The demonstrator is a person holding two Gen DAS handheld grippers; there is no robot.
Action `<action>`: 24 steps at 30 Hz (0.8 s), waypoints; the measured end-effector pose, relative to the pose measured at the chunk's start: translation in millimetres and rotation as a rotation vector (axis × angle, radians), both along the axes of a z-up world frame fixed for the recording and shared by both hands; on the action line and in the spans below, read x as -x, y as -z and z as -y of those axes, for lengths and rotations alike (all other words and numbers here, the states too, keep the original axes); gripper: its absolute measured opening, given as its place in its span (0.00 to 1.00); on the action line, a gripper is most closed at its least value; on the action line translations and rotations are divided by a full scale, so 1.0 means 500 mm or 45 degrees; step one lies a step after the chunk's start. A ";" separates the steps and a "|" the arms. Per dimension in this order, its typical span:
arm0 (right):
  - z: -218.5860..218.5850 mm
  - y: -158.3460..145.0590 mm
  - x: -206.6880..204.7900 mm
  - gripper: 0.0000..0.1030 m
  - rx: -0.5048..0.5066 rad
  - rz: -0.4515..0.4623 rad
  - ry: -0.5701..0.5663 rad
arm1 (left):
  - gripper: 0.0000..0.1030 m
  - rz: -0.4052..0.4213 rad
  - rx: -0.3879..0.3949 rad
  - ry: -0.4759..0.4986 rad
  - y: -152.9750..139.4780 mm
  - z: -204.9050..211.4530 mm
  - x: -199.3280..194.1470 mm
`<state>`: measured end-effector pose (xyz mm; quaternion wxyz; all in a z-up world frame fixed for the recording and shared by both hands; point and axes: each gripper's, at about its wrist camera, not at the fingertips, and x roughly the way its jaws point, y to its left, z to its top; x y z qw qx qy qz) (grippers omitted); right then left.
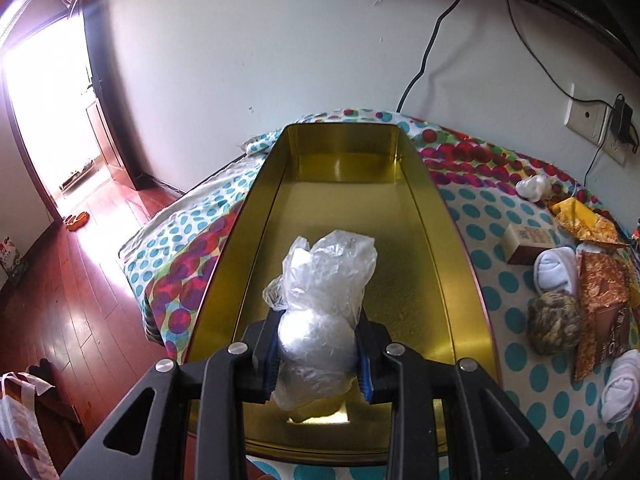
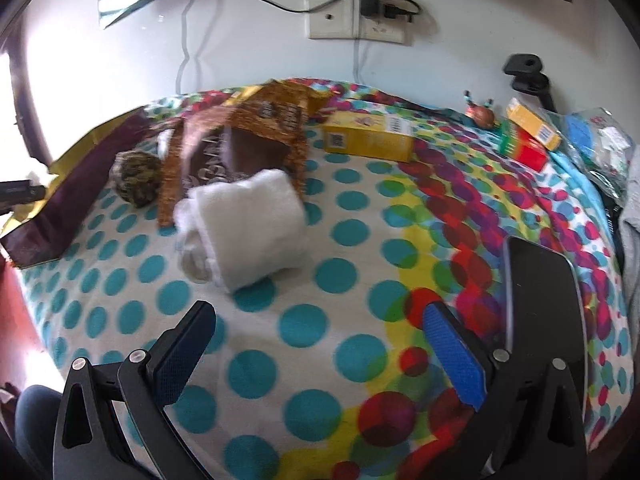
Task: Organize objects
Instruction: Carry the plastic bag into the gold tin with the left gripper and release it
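Observation:
In the left wrist view my left gripper [image 1: 317, 356] is shut on a white ball wrapped in a clear plastic bag [image 1: 320, 320]. It holds the ball over the near end of a long gold tin box [image 1: 344, 168] that lies on the dotted cloth. In the right wrist view my right gripper [image 2: 320, 340] is open and empty above the cloth. A rolled white sock [image 2: 244, 232] lies just ahead of it. A mottled brown sock ball [image 2: 138, 178] and brown-gold snack packets [image 2: 248, 136] lie further back left.
A yellow box [image 2: 368, 140], a red and yellow carton [image 2: 524, 144], a small figurine [image 2: 482, 114] and a plastic bag [image 2: 600, 144] sit at the back right. A black phone [image 2: 544, 300] lies beside my right finger. Wall sockets and cables are behind. Wooden floor is at the left.

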<state>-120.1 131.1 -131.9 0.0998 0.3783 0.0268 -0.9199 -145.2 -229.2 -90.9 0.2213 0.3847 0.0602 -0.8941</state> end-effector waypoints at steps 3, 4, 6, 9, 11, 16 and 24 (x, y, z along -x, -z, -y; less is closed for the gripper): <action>0.023 -0.018 -0.003 1.00 -0.007 -0.035 -0.044 | 0.29 0.009 -0.019 -0.009 0.011 0.006 0.007; 0.033 -0.024 -0.001 1.00 -0.015 -0.042 -0.061 | 0.29 0.013 -0.024 -0.010 0.015 0.008 0.009; 0.059 -0.032 0.007 1.00 -0.034 -0.043 -0.093 | 0.29 0.023 -0.028 0.003 0.023 0.006 0.013; 0.097 -0.021 0.047 1.00 -0.016 0.063 -0.131 | 0.29 0.008 -0.018 0.013 0.022 0.001 0.017; 0.109 -0.009 0.070 1.00 0.033 0.145 -0.149 | 0.29 0.006 -0.050 0.014 0.021 0.006 0.019; 0.117 -0.003 0.101 0.86 0.056 0.171 -0.098 | 0.29 0.005 -0.052 0.019 0.020 0.010 0.018; 0.103 -0.006 0.102 0.39 0.029 0.099 -0.079 | 0.30 -0.013 -0.065 0.011 0.021 0.017 0.016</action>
